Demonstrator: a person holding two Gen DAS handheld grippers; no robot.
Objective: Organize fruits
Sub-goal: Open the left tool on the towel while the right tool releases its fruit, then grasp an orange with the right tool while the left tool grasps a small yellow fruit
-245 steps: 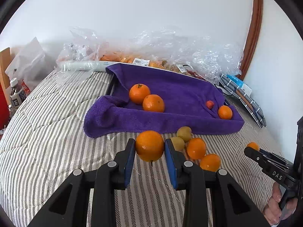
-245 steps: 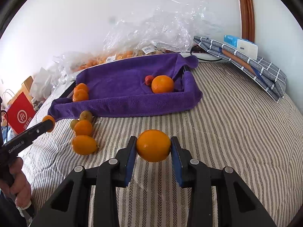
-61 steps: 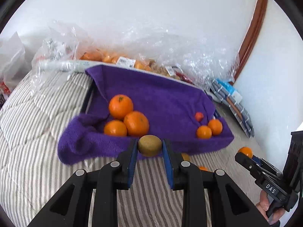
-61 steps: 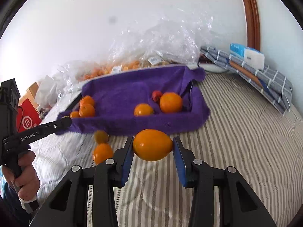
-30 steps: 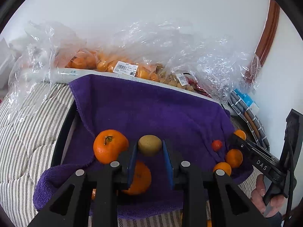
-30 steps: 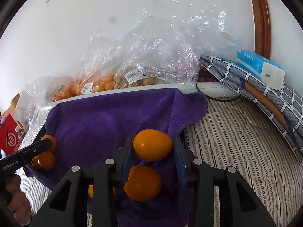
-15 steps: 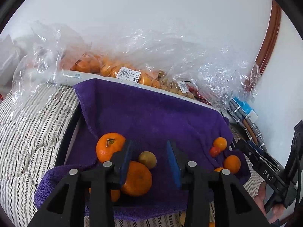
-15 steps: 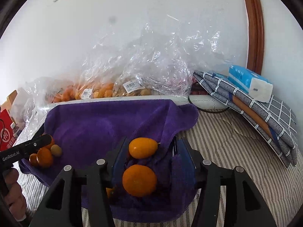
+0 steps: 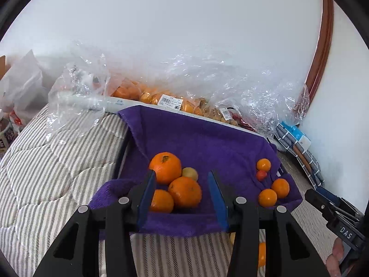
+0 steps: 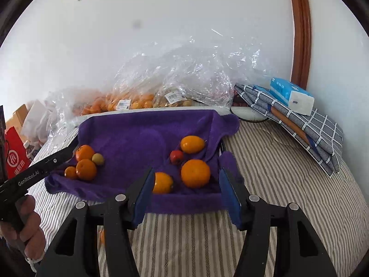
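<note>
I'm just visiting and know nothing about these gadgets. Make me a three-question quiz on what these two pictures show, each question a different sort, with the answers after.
1. True or false: the left gripper is squeezing a fruit.
2. Multiple choice: the small green-yellow fruit lies
A. on the striped bedding
B. on the purple towel, against two oranges
C. inside the plastic bags
3. Fill in: the blue and white packet at the far right rests on a folded ____ cloth.

Key
1. False. Both it and the right gripper are open and empty.
2. B. It touches the orange with the stem and the orange in front.
3. Checked, meaning the grey cloth.
</note>
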